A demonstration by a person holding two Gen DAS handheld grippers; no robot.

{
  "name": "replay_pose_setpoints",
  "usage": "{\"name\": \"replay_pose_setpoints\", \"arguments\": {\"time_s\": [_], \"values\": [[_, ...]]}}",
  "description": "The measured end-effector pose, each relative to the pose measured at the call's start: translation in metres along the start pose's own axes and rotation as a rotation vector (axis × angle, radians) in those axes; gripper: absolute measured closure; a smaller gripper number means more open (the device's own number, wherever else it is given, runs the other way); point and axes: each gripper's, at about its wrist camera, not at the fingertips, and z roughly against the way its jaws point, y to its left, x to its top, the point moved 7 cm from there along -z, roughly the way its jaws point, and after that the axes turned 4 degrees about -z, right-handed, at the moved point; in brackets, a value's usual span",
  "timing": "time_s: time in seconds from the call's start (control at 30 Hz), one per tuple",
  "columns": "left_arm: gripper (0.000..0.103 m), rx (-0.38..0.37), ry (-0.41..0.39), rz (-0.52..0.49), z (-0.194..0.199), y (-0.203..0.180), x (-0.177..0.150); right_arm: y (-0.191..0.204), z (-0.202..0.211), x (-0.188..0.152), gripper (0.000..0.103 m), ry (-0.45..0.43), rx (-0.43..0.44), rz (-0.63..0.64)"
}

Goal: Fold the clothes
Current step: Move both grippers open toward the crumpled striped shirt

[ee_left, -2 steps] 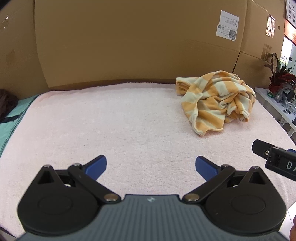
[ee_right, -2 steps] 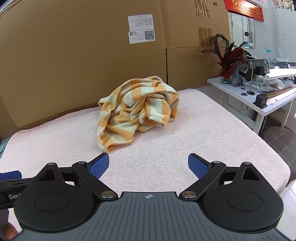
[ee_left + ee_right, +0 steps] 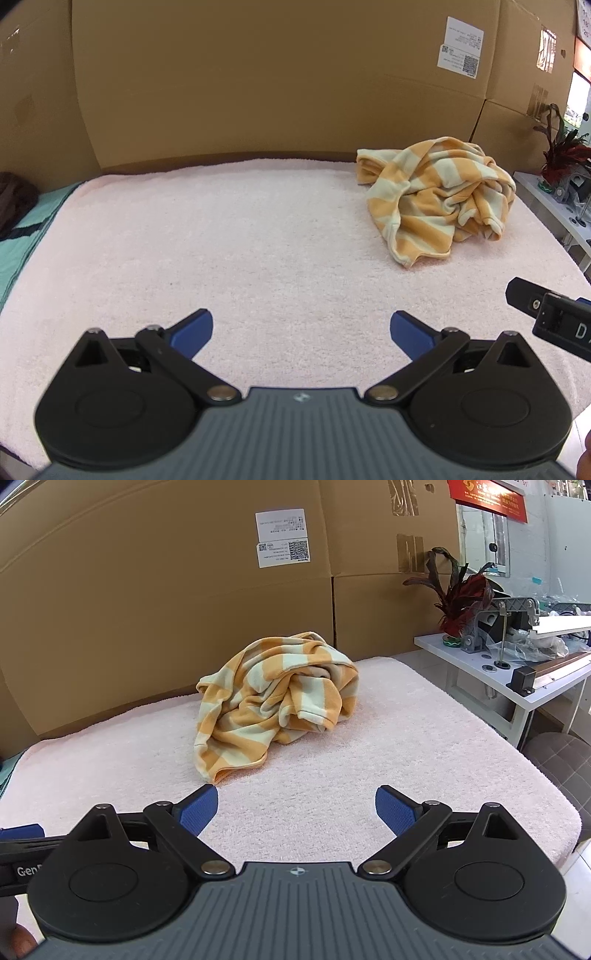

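1. Spreading wide, the left gripper (image 3: 301,332) has blue ribbed pads and grasps nothing above the nubby pink towel surface (image 3: 221,251).
2. Crumpled soft orange-and-cream striped garment (image 3: 277,709) lies heaped near the smooth cardboard wall (image 3: 147,609).
3. Right gripper (image 3: 296,808) gapes, empty.

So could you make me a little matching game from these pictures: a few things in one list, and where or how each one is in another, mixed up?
Things:
1. striped garment
2. pink towel
3. potted plant
4. left gripper

Descriptions:
A. spread flat as the work surface
B. on the white side table
C. open, nothing between its fingers
D. crumpled in a heap near the cardboard boxes

Pairs: 1-D, 2-A, 3-B, 4-C
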Motion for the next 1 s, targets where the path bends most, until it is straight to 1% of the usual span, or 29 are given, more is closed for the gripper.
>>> {"name": "replay_pose_setpoints", "arguments": {"time_s": [0.07, 0.17, 0.23, 0.3, 0.37, 0.4, 0.5, 0.53, 0.63, 0.73, 0.8, 0.83, 0.97, 1.0], "values": [[0.001, 0.019, -0.007, -0.009, -0.003, -0.001, 0.002, 0.000, 0.000, -0.001, 0.008, 0.016, -0.001, -0.001], [0.001, 0.029, -0.048, 0.008, -0.002, -0.002, -0.001, -0.001, -0.001, -0.002, 0.008, 0.040, -0.001, -0.002], [0.001, 0.030, -0.062, 0.010, 0.000, -0.002, -0.003, -0.001, 0.000, -0.002, 0.008, 0.036, -0.011, 0.010], [0.001, 0.014, -0.056, 0.027, -0.004, 0.003, -0.004, 0.001, -0.003, -0.004, 0.008, 0.031, -0.022, 0.021], [0.001, 0.014, -0.039, 0.040, -0.011, 0.002, -0.007, 0.004, -0.005, -0.006, 0.008, 0.036, -0.015, 0.025], [0.001, 0.004, -0.042, 0.051, -0.011, 0.001, -0.010, 0.005, -0.007, -0.008, 0.009, 0.039, -0.011, 0.027], [0.001, -0.078, -0.046, 0.085, -0.014, 0.002, -0.014, 0.010, -0.011, -0.011, 0.009, 0.054, 0.006, 0.032], [0.001, -0.092, -0.039, 0.093, -0.018, 0.003, -0.014, 0.012, -0.012, -0.012, 0.009, 0.057, 0.015, 0.028], [0.004, -0.123, 0.005, 0.125, -0.032, 0.011, -0.013, 0.010, -0.018, -0.014, 0.011, 0.070, 0.048, -0.016], [0.004, -0.176, 0.044, 0.201, -0.045, 0.018, -0.022, 0.007, -0.029, -0.017, 0.013, 0.112, 0.064, -0.056], [0.003, -0.175, 0.033, 0.245, -0.046, 0.021, -0.019, 0.006, -0.035, -0.017, 0.014, 0.129, 0.065, -0.072], [0.002, -0.165, 0.027, 0.252, -0.046, 0.023, -0.017, 0.004, -0.037, -0.016, 0.014, 0.131, 0.048, -0.069], [0.001, -0.096, 0.027, 0.207, -0.048, 0.028, -0.007, 0.000, -0.041, -0.011, 0.014, 0.150, -0.034, -0.048], [0.001, -0.078, 0.019, 0.200, -0.047, 0.028, -0.005, 0.001, -0.040, -0.009, 0.014, 0.149, -0.039, -0.049]]}}
